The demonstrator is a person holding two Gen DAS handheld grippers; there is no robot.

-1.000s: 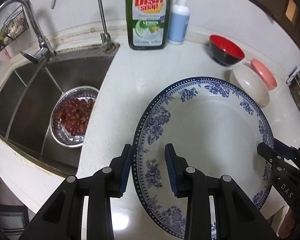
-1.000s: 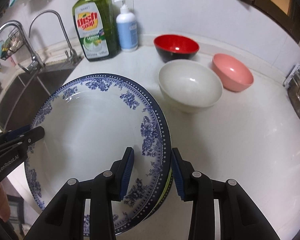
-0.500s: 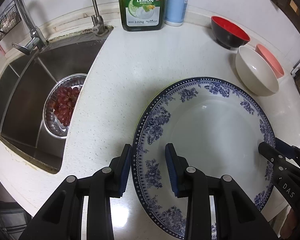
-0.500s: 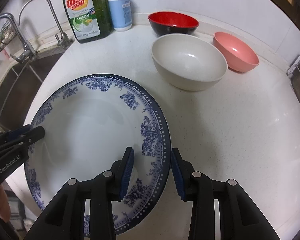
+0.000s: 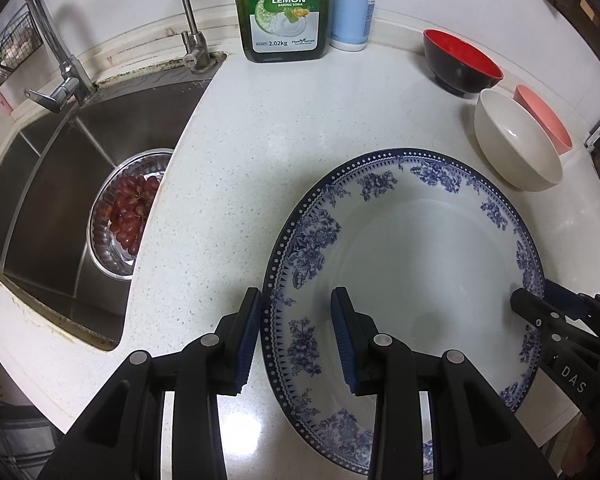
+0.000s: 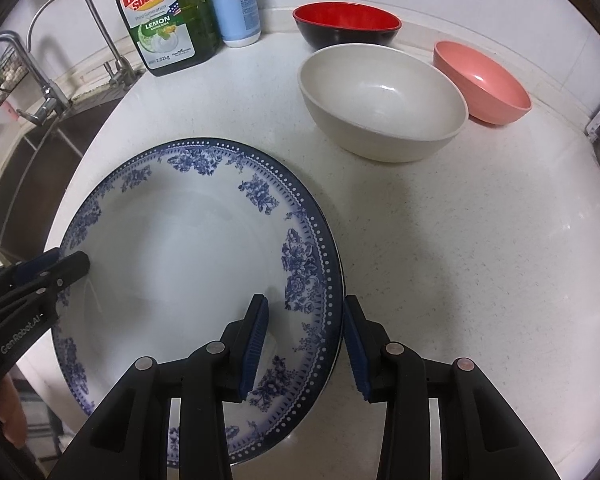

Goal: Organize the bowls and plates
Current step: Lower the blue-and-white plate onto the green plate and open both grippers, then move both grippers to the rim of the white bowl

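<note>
A large white plate with a blue flower rim (image 5: 416,264) (image 6: 180,248) is held low over the white counter. My left gripper (image 5: 296,336) is shut on its left rim, one finger inside and one outside. My right gripper (image 6: 304,344) is shut on its right rim the same way. A cream bowl (image 6: 384,100) (image 5: 516,144), a pink bowl (image 6: 484,80) (image 5: 544,120) and a red-and-black bowl (image 6: 346,24) (image 5: 460,60) stand behind the plate.
A steel sink (image 5: 64,168) lies at the left with a metal bowl of red grapes (image 5: 128,212) in it and taps (image 5: 192,52) behind. A green dish soap bottle (image 5: 284,8) (image 6: 164,16) and a blue pump bottle (image 5: 354,8) stand at the back wall.
Both grippers have carried the plate forward and down towards the counter. The bowls and bottles look nearer and larger. The grips on the plate rim are unchanged.
</note>
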